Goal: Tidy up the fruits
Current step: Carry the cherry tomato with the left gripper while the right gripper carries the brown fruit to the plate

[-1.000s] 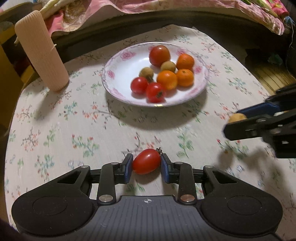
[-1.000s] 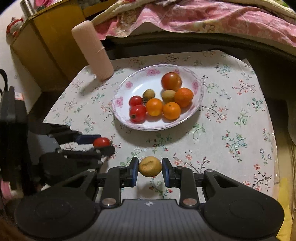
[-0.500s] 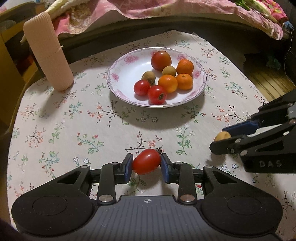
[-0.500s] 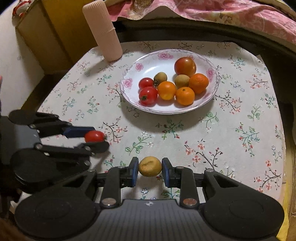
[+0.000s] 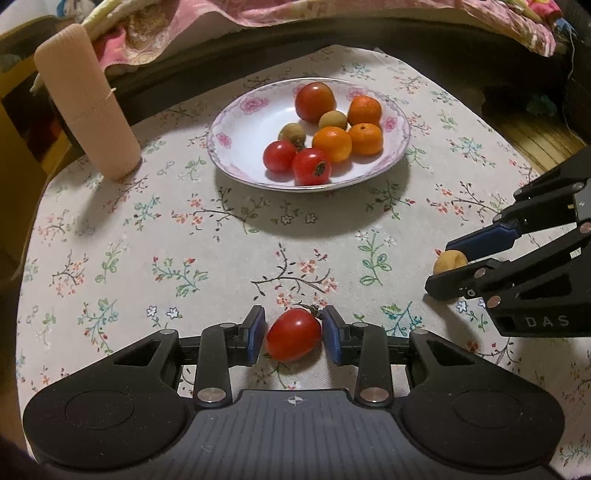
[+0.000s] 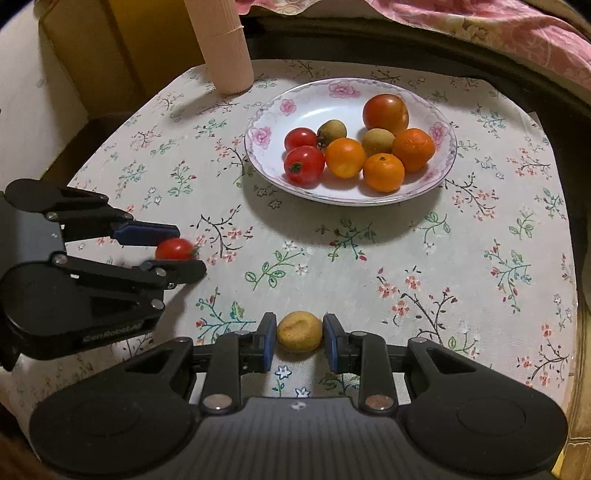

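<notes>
A red oval tomato (image 5: 293, 334) lies on the flowered tablecloth between the fingers of my left gripper (image 5: 293, 318). The jaws are opening, and a narrow gap shows at the left pad. From the right wrist view, the same tomato (image 6: 173, 249) sits in the left gripper (image 6: 185, 251). My right gripper (image 6: 299, 322) is shut on a small yellow-brown fruit (image 6: 299, 331), low over the cloth; the left wrist view shows that gripper (image 5: 441, 267) and fruit (image 5: 448, 261) at the right. A white floral plate (image 5: 236, 147) (image 6: 314, 107) beyond holds tomatoes, oranges and small brown fruits.
A ribbed cream cylinder (image 5: 86, 103) (image 6: 221, 44) stands upright at the table's far left, left of the plate. A pink patterned blanket (image 5: 258, 11) lies behind the table. The table edge drops away at the right (image 6: 569, 221), and a yellow cabinet (image 6: 122, 48) stands at the left.
The left jaws have parted slightly from the tomato, which now rests on the cloth. The right gripper has sunk toward the table with the yellow-brown fruit still in it.
</notes>
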